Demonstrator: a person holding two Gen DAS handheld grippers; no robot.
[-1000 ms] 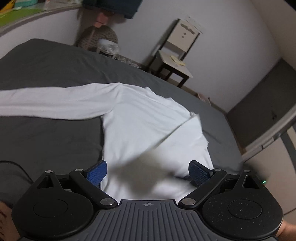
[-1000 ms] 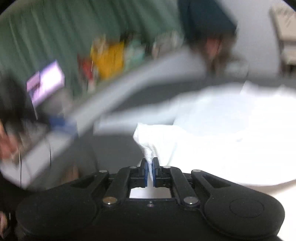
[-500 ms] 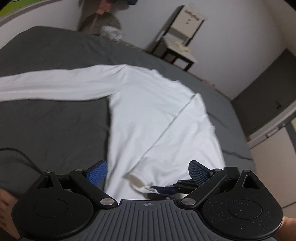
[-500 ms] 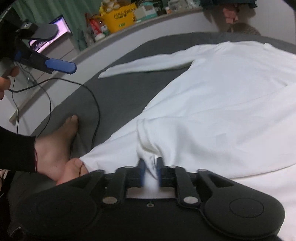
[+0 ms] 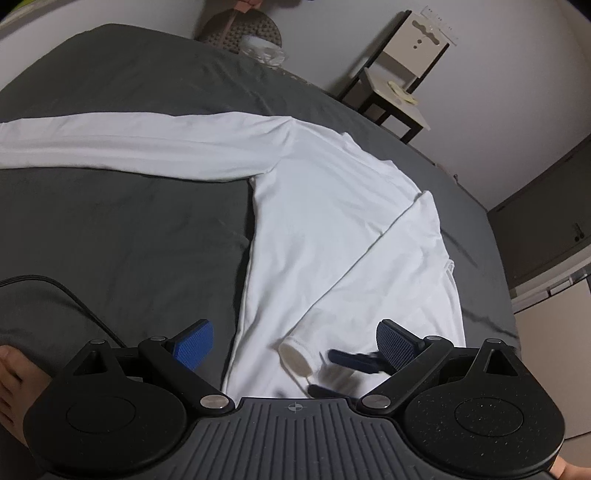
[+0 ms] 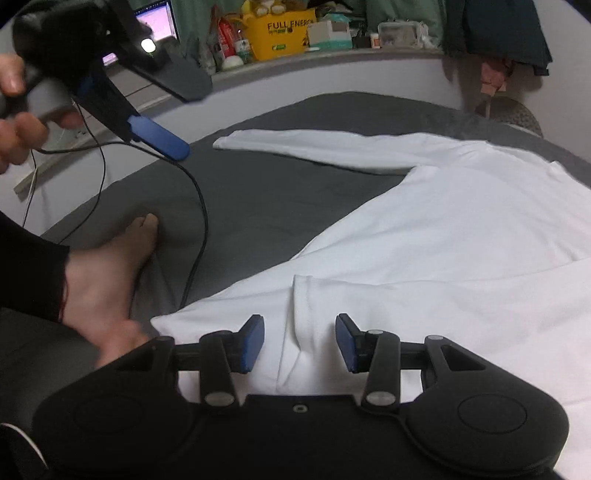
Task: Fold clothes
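Observation:
A white long-sleeved shirt lies flat on the grey bed. One sleeve stretches out to the left. The other sleeve is folded diagonally over the body, its cuff near me. My left gripper hovers open above the hem, nothing between its pads. In the right wrist view my right gripper has its jaws opening; the sleeve end lies between the pads, and neither pad presses on it. The left gripper's blue finger shows at upper left, held by a hand.
A bare foot rests on the bed beside the hem, with a black cable running past it. A shelf with a yellow box runs behind the bed. A wooden chair stands beyond the far edge.
My right gripper went from shut on the sleeve cuff to open, leaving the sleeve laid across the shirt body. The left gripper sank a little and stayed open.

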